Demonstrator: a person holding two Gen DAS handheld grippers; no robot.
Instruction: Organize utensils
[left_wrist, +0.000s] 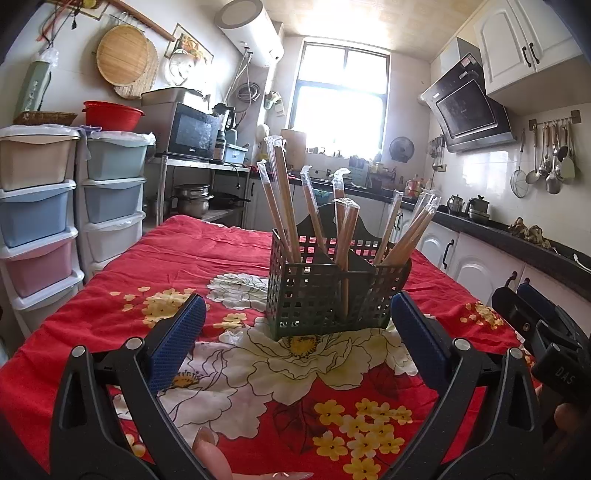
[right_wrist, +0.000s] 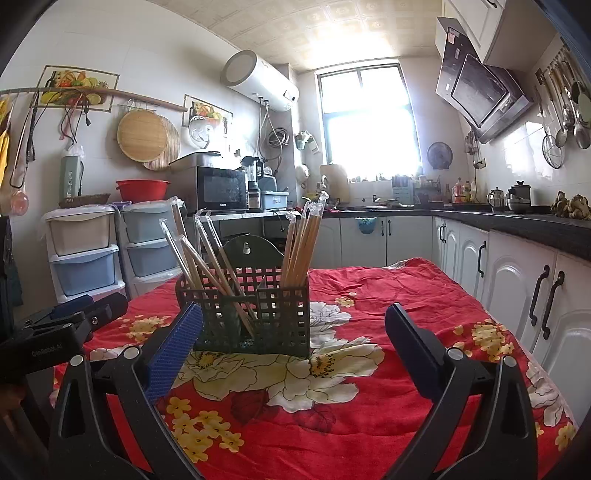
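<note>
Through the left wrist camera I am seeing my left gripper (left_wrist: 298, 334) hovering over the red floral tablecloth (left_wrist: 177, 258) with its jaws spread wide and gripping nothing; the dark green utensil basket (left_wrist: 334, 291) is standing just beyond the fingertips, with wrapped chopsticks (left_wrist: 284, 199) leaning in its compartments. Through the right wrist camera my right gripper (right_wrist: 293, 334) is hanging equally spread and empty, the basket (right_wrist: 251, 310) sitting just behind its left finger (right_wrist: 173, 350).

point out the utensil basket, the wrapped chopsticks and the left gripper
utensil basket (left_wrist: 314, 295): left wrist view, front mesh wall
wrapped chopsticks (left_wrist: 282, 192): left wrist view, shaft of the tallest pair
left gripper (left_wrist: 299, 332): left wrist view, midway between fingertips
</note>
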